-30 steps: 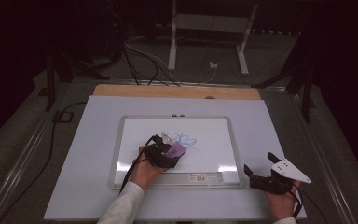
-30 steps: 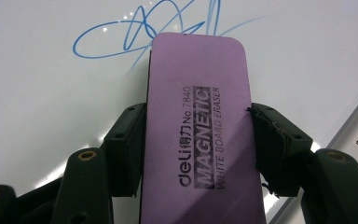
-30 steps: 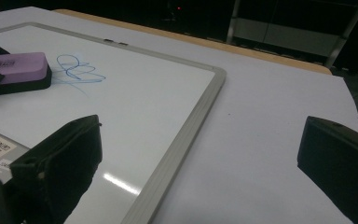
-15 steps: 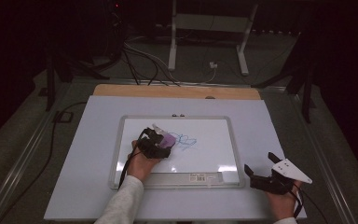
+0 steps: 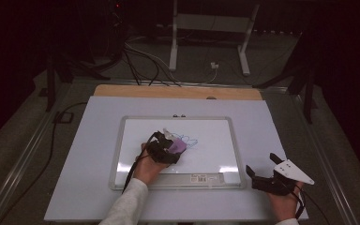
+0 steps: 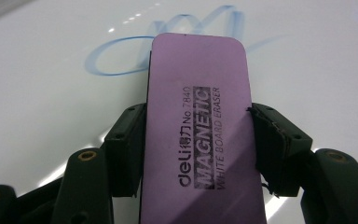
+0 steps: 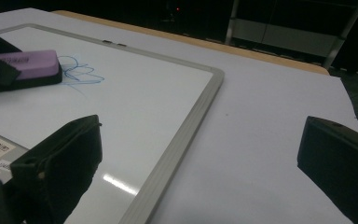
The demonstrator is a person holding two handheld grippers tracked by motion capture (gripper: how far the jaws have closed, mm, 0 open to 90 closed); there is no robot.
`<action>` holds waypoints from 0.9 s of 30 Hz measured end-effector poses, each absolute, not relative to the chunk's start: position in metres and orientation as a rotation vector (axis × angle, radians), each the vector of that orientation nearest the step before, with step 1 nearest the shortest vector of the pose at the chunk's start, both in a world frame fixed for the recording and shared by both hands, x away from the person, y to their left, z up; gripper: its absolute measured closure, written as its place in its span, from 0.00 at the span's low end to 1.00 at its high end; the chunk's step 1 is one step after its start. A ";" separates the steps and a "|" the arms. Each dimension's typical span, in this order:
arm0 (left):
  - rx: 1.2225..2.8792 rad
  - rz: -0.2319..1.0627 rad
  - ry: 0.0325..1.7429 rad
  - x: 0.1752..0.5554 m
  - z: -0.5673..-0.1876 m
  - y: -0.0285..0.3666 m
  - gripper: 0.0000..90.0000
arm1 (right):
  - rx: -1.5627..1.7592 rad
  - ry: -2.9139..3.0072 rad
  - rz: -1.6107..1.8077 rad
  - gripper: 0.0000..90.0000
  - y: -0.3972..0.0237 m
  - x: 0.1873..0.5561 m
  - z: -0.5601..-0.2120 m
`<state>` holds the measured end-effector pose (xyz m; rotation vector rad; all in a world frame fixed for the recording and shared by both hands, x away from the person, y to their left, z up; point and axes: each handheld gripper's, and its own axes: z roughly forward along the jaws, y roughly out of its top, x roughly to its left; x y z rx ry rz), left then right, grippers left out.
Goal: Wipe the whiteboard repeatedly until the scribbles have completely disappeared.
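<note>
Left gripper [image 5: 171, 149] is clamped on the eraser [image 6: 200, 135], pads [image 6: 129, 149] pressing its two long sides abt mid-length. That grip leaves the front half sticking out ahead of the gripper, so the felt face can lie flat on the board [image 5: 215, 140] w/o the jaws scraping it. Label side faces up, dark felt edge down, which fits wiping.

Eraser's front end sits right at the near edge of the blue scribble [image 6: 121, 56]; most of the loops are still ahead of the gripper and a bit to its left. In the right gripper view the eraser [image 7: 25, 65] lies low on the board w/ the scribble [image 7: 81, 72] just past its tip. Looks like a wipe stroke abt to take the ink, prob pushing fwd across it. Can't tell if felt is fully pressed down or only skimming.

Right gripper [image 5: 262, 176] is empty, jaws wide apart, resting on the table [image 5: 89, 140] off the board's frame [image 7: 186, 126] at the near corner. Likely parked there on purpose: out of the wiping path, not needed since the board seems to lie steady by itself, but close enough to pin the frame if it slides.

Risk: board shifting under a hard push, or eraser tipping on its front edge.
</note>
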<state>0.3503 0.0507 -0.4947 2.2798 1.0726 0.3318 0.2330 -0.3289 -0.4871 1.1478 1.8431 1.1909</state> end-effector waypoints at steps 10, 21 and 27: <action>2.178 0.407 1.298 0.374 -0.496 0.082 0.46 | 1.150 1.845 1.190 0.00 -0.328 0.233 -0.487; 2.271 0.286 1.061 0.352 -0.496 0.035 0.46 | 1.143 1.849 1.189 0.00 -0.327 0.234 -0.487; 2.277 0.266 1.018 0.352 -0.496 0.030 0.46 | 1.148 1.845 1.190 0.00 -0.328 0.233 -0.487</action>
